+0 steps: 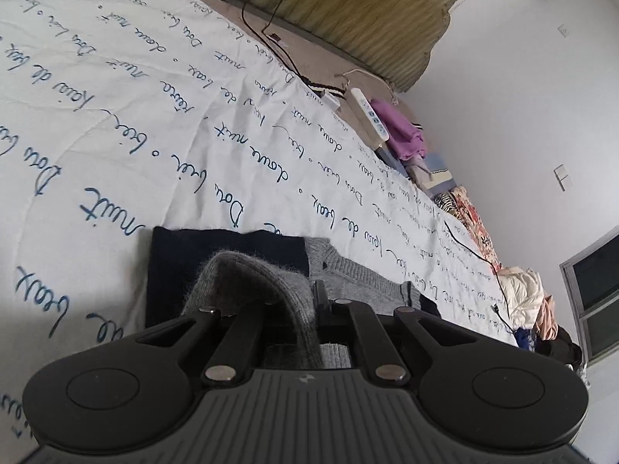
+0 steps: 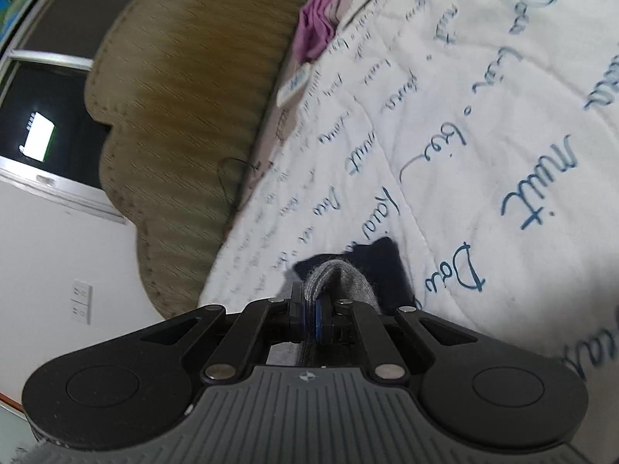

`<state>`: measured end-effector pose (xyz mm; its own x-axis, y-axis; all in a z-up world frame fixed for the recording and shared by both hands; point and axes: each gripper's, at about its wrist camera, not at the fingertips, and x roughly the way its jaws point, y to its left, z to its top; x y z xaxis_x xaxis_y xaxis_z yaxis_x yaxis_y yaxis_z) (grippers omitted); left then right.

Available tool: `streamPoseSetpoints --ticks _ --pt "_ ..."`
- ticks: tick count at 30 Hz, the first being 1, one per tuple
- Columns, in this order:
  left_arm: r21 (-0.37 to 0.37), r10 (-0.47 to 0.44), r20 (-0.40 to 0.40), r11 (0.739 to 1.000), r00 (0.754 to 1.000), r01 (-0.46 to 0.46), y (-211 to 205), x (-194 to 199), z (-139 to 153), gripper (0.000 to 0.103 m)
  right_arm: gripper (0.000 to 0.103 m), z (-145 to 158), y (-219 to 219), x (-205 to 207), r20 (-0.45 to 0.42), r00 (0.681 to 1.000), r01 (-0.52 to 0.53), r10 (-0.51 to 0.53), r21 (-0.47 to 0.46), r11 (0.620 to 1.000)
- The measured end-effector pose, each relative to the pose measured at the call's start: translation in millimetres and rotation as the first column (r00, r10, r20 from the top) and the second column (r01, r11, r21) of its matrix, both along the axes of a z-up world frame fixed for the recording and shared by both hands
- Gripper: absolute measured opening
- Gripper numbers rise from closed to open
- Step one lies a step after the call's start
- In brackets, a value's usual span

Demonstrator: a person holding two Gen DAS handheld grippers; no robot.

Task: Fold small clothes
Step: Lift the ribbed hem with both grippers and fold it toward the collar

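The left gripper (image 1: 309,301) has its jaws closed on a fold of fuzzy grey knitted garment (image 1: 247,290), which humps up over the black fingers and drapes down between them. Beyond the fold, more of the grey knit lies flat on a dark navy cloth (image 1: 182,263), both on a white quilted bedspread printed with blue handwriting (image 1: 154,116). A thin black cable (image 1: 267,27) loops across the far edge of the bedspread, near a white power strip (image 1: 369,114) and a crumpled purple cloth (image 1: 402,131). Behind these stands a ribbed olive-green padded headboard (image 1: 348,7) against a white wall (image 1: 522,96).
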<state>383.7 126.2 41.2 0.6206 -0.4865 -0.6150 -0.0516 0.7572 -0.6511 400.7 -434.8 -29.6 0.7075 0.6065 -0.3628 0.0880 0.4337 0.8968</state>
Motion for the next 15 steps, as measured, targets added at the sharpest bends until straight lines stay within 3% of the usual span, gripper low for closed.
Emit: streamPoseSetpoints --ticks 7,11,14,15 --pt "-0.012 0.027 0.038 1.000 0.999 -0.027 11 18 6 0.006 0.010 9 -5 8 0.064 0.998 0.012 -0.015 0.041 0.999" --pt "0.117 0.053 -0.014 0.992 0.999 -0.051 5 37 -24 0.006 0.015 -11 -11 32 -0.031 0.999 0.044 -0.044 0.016 0.999" --pt "0.120 0.022 0.013 0.992 1.000 -0.023 0 30 -27 0.009 0.017 -29 -12 37 -0.071 0.997 0.046 -0.040 0.083 0.995" --pt "0.127 -0.002 0.040 0.992 0.999 -0.003 -3 27 -22 0.015 0.027 -27 -12 34 -0.052 0.998 0.043 -0.039 0.096 0.994"
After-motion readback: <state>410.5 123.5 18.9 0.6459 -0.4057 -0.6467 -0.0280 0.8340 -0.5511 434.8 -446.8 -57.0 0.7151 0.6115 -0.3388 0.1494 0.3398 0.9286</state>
